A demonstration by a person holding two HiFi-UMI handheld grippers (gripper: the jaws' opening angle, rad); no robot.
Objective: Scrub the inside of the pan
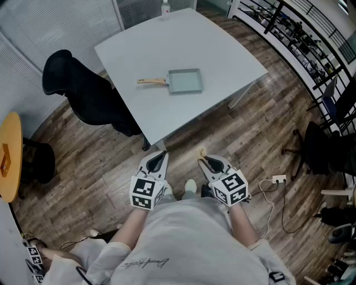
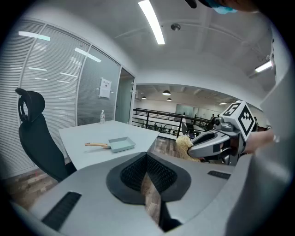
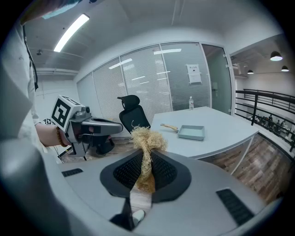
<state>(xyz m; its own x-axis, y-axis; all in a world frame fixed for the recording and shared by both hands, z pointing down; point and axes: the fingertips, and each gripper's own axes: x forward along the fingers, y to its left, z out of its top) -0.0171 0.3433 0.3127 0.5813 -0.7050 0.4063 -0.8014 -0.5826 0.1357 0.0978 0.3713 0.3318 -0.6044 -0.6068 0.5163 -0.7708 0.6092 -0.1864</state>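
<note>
While person is standing on wood floor [image 1: 100, 167], light grey table [image 1: 222, 55] is sitting ahead, well apart from both grippers. Black office chair [image 1: 83, 94] is standing at table's left edge. Rectangular pan [image 1: 185, 80] is lying near table's middle, wooden handle pointing left. Left gripper [image 1: 160, 156] is hovering before torso, jaws pressed together on nothing. Right gripper [image 1: 207, 160] is hovering beside it, jaws clamping straw-coloured fibre scrubber [image 3: 146, 140], tuft sticking out past tips. Small bottle [image 1: 165, 8] is standing at table's far edge.

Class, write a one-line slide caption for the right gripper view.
The right claw, shut on a fibrous scrubber, faces the pale blue pan on the grey table.
</note>
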